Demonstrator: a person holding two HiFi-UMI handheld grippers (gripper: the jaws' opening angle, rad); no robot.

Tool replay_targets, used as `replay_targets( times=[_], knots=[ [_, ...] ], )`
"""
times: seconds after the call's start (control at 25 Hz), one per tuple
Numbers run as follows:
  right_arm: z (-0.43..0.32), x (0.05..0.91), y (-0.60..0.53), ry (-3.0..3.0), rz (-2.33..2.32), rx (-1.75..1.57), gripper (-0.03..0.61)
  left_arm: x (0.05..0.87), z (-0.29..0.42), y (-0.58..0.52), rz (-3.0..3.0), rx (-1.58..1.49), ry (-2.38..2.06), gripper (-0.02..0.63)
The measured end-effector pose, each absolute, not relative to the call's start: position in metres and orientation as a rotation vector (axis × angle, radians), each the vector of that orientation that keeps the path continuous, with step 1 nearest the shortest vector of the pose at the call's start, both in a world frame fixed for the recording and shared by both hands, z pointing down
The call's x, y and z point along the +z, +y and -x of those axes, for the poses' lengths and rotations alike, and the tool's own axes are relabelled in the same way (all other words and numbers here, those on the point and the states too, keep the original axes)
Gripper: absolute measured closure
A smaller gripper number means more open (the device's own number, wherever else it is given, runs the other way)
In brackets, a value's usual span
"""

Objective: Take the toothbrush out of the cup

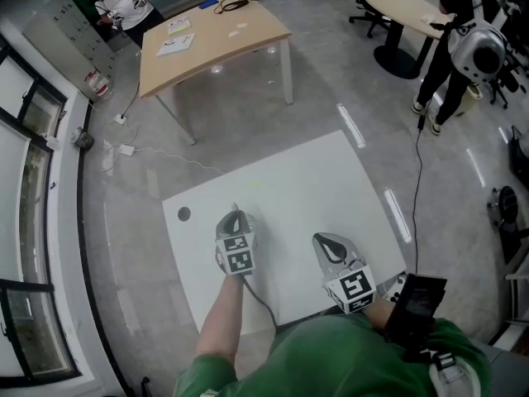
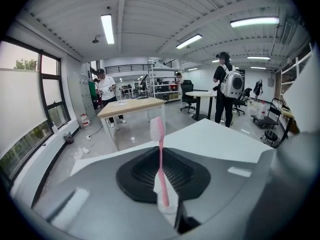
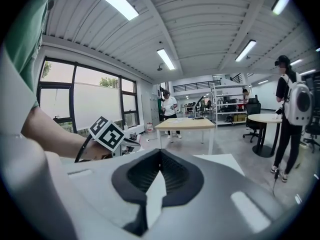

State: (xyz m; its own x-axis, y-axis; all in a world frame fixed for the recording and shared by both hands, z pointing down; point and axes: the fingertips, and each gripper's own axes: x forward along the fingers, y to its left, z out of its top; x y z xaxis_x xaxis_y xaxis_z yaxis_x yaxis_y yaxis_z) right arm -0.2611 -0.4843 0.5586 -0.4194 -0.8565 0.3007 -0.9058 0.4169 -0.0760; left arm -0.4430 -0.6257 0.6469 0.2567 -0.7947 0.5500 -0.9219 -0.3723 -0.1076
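A pink toothbrush (image 2: pixel 160 164) stands upright between the jaws of my left gripper (image 2: pixel 160 151), bristle head (image 2: pixel 157 129) on top and well above the jaw tips. The left gripper (image 1: pixel 235 219) is shut on its handle, over the near left part of the white table (image 1: pixel 289 188). My right gripper (image 1: pixel 325 243) rests to its right near the table's front edge. In its own view, the right gripper (image 3: pixel 160 155) has its jaws together and holds nothing. No cup shows in any view.
The white table has a small dark round hole (image 1: pixel 183 214) near its left edge. A wooden table (image 1: pixel 215 44) stands beyond it, and a round table (image 1: pixel 405 11) at the far right. A person with a backpack (image 1: pixel 471 52) stands there. Cables (image 1: pixel 140 151) lie on the floor at left.
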Motion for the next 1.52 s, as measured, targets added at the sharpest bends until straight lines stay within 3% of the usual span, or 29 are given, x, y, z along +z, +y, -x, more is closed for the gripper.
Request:
replay_targets(
  times=[0.64, 1.52],
  knots=[
    [0.269, 0.526, -0.486, -2.531, -1.550, 0.230, 0.575, 0.520, 0.463, -0.568, -2.400, 0.226, -1.774, 0.592],
    [0.290, 0.514, -0.406, -2.549, -1.537, 0.177, 0.575, 0.504, 0.451, -0.432, -2.456, 0.107, -1.680, 0.592]
  ],
)
